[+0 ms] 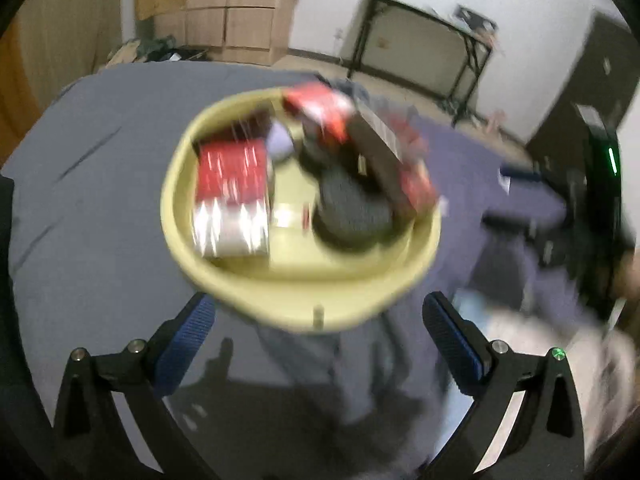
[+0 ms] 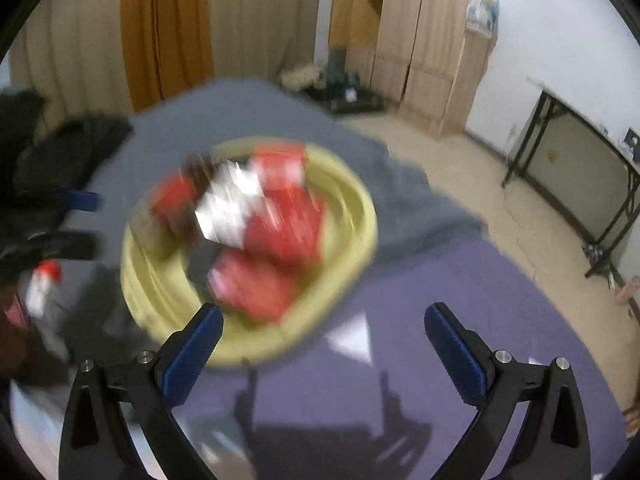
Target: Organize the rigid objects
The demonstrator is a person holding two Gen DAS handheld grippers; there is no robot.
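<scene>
- Boxes in red and white lie inside a yellow basin (image 1: 304,304), which stands on a grey-blue cloth (image 1: 100,200) that covers the surface.
- We see in the left wrist view a red and white box (image 1: 232,196) lying flat at the left side of the basin, and a dark round object (image 1: 352,216) at the right side; what it is we cannot tell because of blur.
- Another red box (image 1: 320,108) leans at the far rim, above a dark box (image 1: 380,148).
- Our left gripper (image 1: 318,334) has its jaws wide apart with nothing between the blue pads (image 1: 188,344); it hangs over the near rim of the basin.
- Our right gripper (image 2: 322,340) is also spread wide and holds nothing; its left finger is in front of the basin's near rim (image 2: 256,354).
- In the right wrist view the red boxes (image 2: 280,232) are piled in the basin, strongly blurred.
- Behind the cloth stand a wooden wardrobe (image 2: 416,32) and a black-framed table (image 2: 576,168).
</scene>
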